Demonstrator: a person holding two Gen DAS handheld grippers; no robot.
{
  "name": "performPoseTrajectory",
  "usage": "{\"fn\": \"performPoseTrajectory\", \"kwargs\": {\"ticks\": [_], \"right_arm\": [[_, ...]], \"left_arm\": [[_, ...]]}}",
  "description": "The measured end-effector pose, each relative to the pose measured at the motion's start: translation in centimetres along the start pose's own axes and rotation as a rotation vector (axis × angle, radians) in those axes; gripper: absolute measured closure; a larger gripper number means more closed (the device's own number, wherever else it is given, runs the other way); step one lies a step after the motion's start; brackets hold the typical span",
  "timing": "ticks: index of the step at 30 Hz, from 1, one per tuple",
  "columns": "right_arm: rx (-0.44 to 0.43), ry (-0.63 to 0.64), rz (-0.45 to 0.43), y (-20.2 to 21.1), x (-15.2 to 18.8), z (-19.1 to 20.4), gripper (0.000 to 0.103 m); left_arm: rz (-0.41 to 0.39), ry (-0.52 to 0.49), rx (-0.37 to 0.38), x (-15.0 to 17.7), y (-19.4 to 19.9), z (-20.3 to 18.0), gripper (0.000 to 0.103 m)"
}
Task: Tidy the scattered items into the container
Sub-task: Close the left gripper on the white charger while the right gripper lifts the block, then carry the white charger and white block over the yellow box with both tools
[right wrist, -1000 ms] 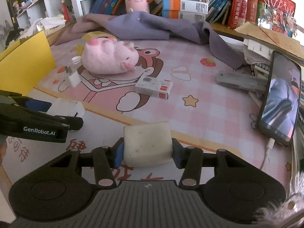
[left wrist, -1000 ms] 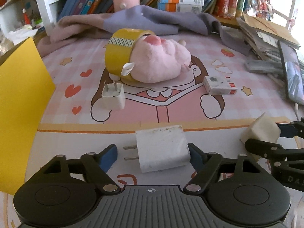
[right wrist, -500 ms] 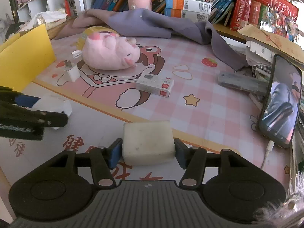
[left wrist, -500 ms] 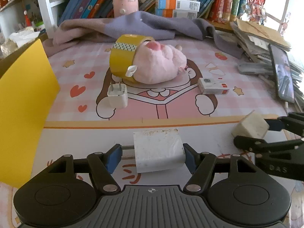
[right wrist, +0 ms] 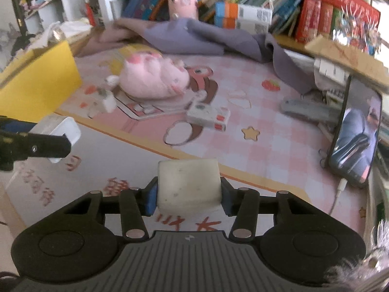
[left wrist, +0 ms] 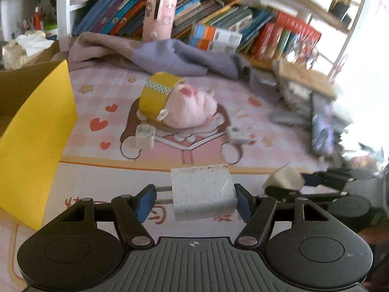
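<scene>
Left wrist: left tool (left wrist: pixel 192 200) pinching white charger (left wrist: pixel 203 192) — apparently higher; right tool (right wrist: pixel 188 196) re-clamped cream block (right wrist: pixel 189 187).

Scuffed matt white plastic charger (left wrist: pixel 203 192) with metal prongs; fuzzy pink plush toy (left wrist: pixel 187 108); glossy yellow tape roll (left wrist: pixel 158 96).

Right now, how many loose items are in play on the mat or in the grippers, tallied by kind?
Chargers: 2 (large charger in left gripper, small charger on mat)
Off-white block in right gripper: 1
Pink plush: 1
Yellow tape roll: 1
Small white box: 1
Total: 6
</scene>
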State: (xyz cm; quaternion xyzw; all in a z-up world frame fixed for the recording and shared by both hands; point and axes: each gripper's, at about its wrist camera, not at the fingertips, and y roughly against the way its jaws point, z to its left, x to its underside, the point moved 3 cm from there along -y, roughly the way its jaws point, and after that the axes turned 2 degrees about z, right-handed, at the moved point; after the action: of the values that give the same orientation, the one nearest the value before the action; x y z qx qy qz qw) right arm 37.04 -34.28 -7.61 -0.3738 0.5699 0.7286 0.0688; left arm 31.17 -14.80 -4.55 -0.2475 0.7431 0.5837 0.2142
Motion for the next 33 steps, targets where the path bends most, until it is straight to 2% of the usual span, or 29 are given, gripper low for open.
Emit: {"fn": "performPoseTrajectory", "kwargs": {"ticks": [11, 17, 22, 33], "right_arm": [[-0.063, -0.105, -0.094, 8.8, -0.5, 4.3, 0.057], [-0.023, -0.080, -0.116, 10.8, 0.2, 8.9, 0.057], [0.005, -0.095, -0.140, 11.6, 0.9, 12.4, 0.058], [0.026, -0.062, -0.128, 13.1, 4.8, 24.2, 0.058]], "left_arm": [[-0.055, 0.018, 0.198, -0.4, 6.9, 2.0, 0.035], [-0.079, -0.002, 0.258, 1.5, 9.9, 3.8, 0.035], [-0.091, -0.031, 0.282, 3.6, 12.3, 5.8, 0.035], [-0.086, -0.007, 0.297, 9.8, 18.6, 12.9, 0.035]]}}
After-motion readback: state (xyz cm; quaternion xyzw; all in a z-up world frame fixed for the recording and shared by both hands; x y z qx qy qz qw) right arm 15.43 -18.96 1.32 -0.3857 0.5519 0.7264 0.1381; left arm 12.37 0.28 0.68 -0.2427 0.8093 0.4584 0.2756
